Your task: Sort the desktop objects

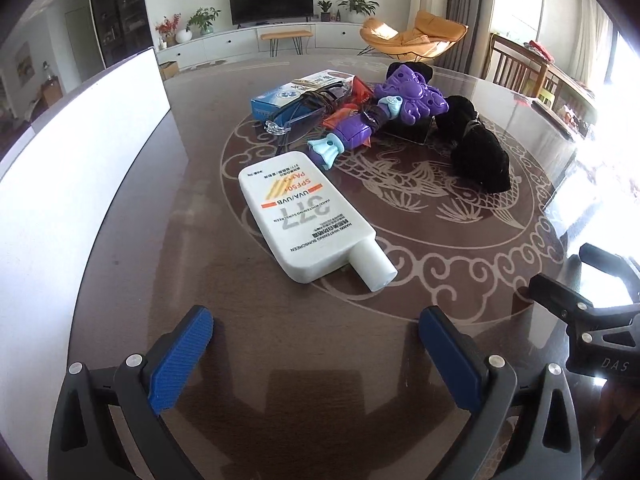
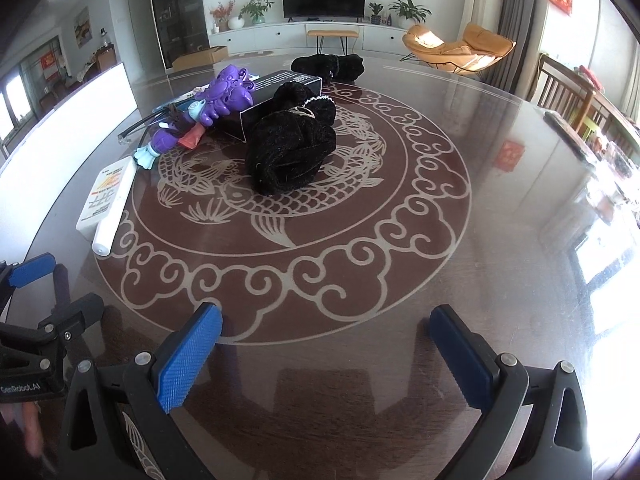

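A white sunscreen bottle (image 1: 308, 218) lies flat on the dark round table (image 1: 200, 280), cap toward me, just ahead of my open left gripper (image 1: 316, 322). Behind it lies a pile: a purple toy (image 1: 400, 100), safety glasses (image 1: 304, 114), a blue-and-white box (image 1: 288, 94) and black fabric (image 1: 480, 148). In the right wrist view the black fabric (image 2: 292, 148) rests against a black box (image 2: 280, 92), with the purple toy (image 2: 216, 100) and the sunscreen bottle (image 2: 106, 200) to the left. My right gripper (image 2: 326, 320) stands open over bare table, holding nothing.
A tall white box wall (image 1: 80, 152) stands along the table's left side. Wooden chairs (image 1: 516, 66) stand past the far right edge. The other gripper (image 2: 36, 320) shows at the left of the right wrist view. Another black bundle (image 2: 328, 66) lies far back.
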`<move>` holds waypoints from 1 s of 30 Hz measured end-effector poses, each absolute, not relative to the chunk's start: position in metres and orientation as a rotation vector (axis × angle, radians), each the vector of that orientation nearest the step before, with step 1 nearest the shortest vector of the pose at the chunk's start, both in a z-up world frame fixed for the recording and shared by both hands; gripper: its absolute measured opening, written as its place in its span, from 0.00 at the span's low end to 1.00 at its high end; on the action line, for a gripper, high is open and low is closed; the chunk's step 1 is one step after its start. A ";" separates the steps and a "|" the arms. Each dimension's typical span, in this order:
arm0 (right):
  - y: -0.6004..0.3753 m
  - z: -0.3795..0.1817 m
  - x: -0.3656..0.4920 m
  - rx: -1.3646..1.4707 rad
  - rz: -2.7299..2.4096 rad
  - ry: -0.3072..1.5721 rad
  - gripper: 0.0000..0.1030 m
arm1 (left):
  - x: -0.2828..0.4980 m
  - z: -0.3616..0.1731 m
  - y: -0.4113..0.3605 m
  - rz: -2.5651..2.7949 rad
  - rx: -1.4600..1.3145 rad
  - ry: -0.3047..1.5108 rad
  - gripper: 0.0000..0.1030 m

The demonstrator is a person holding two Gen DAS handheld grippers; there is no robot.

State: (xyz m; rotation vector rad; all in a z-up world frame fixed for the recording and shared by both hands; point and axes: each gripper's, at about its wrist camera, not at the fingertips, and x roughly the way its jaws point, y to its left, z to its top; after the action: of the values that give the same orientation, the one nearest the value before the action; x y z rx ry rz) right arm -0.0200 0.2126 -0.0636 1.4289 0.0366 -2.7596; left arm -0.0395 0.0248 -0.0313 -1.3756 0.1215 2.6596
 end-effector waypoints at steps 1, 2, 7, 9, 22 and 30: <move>0.213 -0.064 -0.020 1.428 -2.760 0.037 1.00 | -0.044 -0.032 0.024 2.661 -1.375 0.119 1.00; 0.213 -0.064 -0.020 1.428 -2.760 0.037 1.00 | -0.047 -0.032 0.024 2.662 -1.373 0.118 1.00; 0.212 -0.064 -0.020 1.428 -2.760 0.036 1.00 | -0.044 -0.032 0.022 2.669 -1.367 0.113 1.00; 0.213 -0.064 -0.020 1.428 -2.760 0.036 1.00 | -0.044 -0.032 0.023 2.671 -1.367 0.114 1.00; 0.213 -0.064 -0.020 1.428 -2.760 0.036 1.00 | -0.043 -0.032 0.023 2.672 -1.367 0.114 1.00; 0.213 -0.064 -0.020 1.429 -2.760 0.036 1.00 | -0.043 -0.032 0.024 2.672 -1.367 0.114 1.00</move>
State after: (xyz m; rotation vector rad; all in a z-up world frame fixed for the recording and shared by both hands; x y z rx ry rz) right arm -0.0203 0.2128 -0.0641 1.4287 0.0361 -2.7599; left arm -0.0434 0.0236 -0.0323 -1.3674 0.1140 2.6722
